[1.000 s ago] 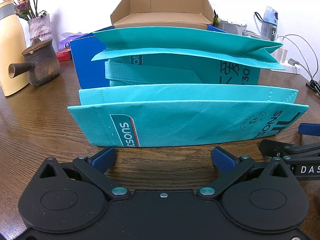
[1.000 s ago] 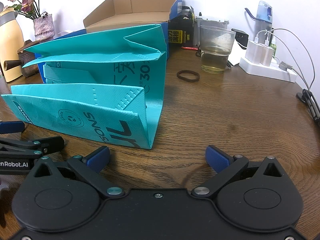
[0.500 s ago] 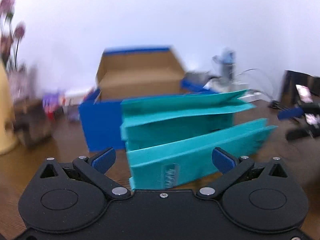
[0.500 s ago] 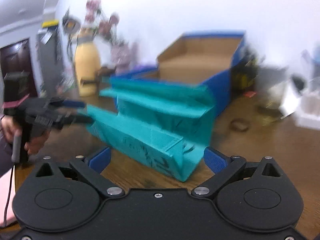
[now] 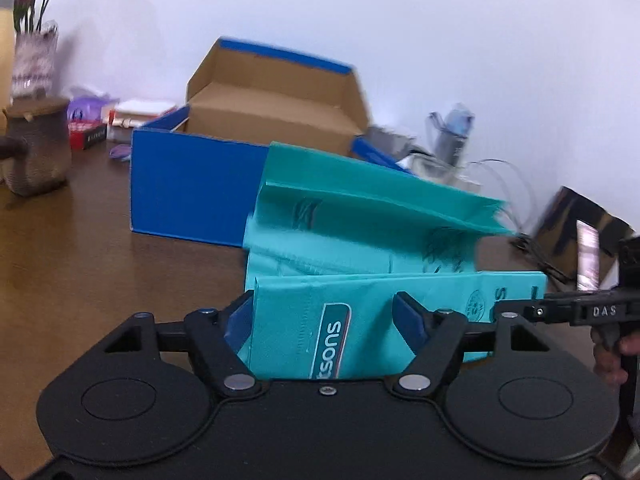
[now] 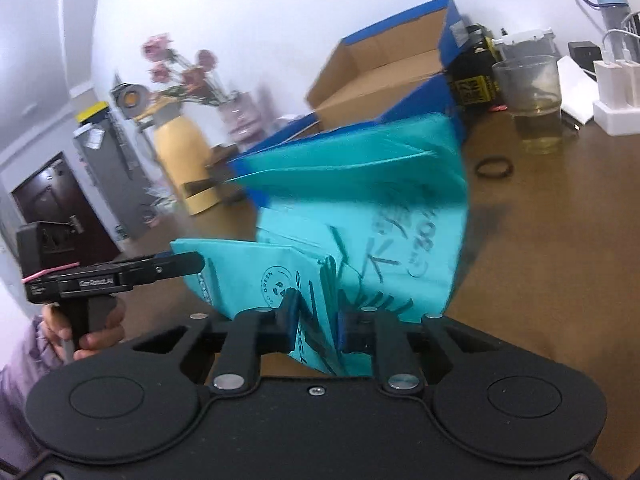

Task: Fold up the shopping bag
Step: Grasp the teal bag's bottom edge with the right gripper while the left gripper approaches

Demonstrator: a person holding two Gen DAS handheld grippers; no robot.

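Dark wooden table (image 6: 552, 216) against a plain white wall, and it's a crowded one: a blue cardboard box (image 5: 192, 188) stands open at the back, a brown clay pot (image 5: 36, 152) sits off to the left, and a glass of pale liquid (image 6: 532, 104) waits near a black rubber band (image 6: 494, 168) on the right.

Front and centre is the teal shopping bag (image 5: 360, 240), standing on the table just in front of the box, its gusseted sides pleated inward and the near panel showing printed lettering.

The left gripper (image 5: 324, 322) is level and pointed straight at that near panel. Its blue-padded fingers (image 5: 408, 320) sit wide apart on either side of the panel's left portion, with the fabric between them; whether the pads actually touch it I cannot tell, but nothing is pinched.

Over to the right gripper (image 6: 314, 322), tilted so the whole room leans in its view. Its fingers (image 6: 290, 316) are drawn in close and clamp the bag's near corner edge, the folded fabric squeezed between the pads.

In the right wrist view, a hand (image 6: 92, 320) wraps the left tool's pistol grip, a lilac sleeve (image 6: 20, 360) trailing below it.
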